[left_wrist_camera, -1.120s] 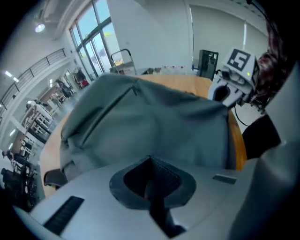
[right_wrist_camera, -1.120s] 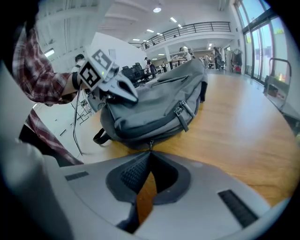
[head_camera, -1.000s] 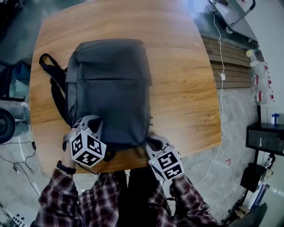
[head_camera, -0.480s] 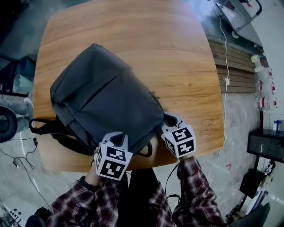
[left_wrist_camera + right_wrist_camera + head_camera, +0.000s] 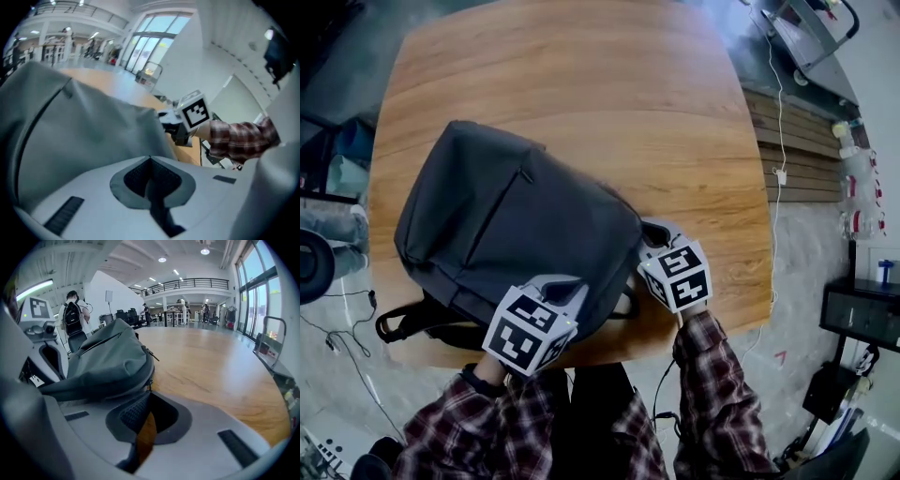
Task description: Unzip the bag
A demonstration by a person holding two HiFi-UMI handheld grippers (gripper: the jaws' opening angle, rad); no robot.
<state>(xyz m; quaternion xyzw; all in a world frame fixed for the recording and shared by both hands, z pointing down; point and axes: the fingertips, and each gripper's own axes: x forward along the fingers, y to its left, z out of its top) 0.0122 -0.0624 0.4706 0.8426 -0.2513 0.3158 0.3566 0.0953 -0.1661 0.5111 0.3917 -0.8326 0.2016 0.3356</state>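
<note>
bag (image 5: 516, 225) lies skewed at 7 o'clock on the table (image 5: 675, 112) | left tool (image 5: 555, 284) pinches its 6 o'clock edge, prob bracing it | right tool (image 5: 645, 231) nips the 4 o'clock corner by the zipper, guessing that's for the pull

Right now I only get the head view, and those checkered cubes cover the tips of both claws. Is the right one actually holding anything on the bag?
Observer: Yes. In the right gripper view, the right gripper is closed, and its tips meet on a small zip pull at the edge of the bag.
Operator: And the left one?
Observer: The left gripper is closed too, and its tips look pinched on the bag's grey fabric. No zip pull shows there.
Operator: Is anyone else around?
Observer: A person stands in the hall beyond the bag, back turned.
</note>
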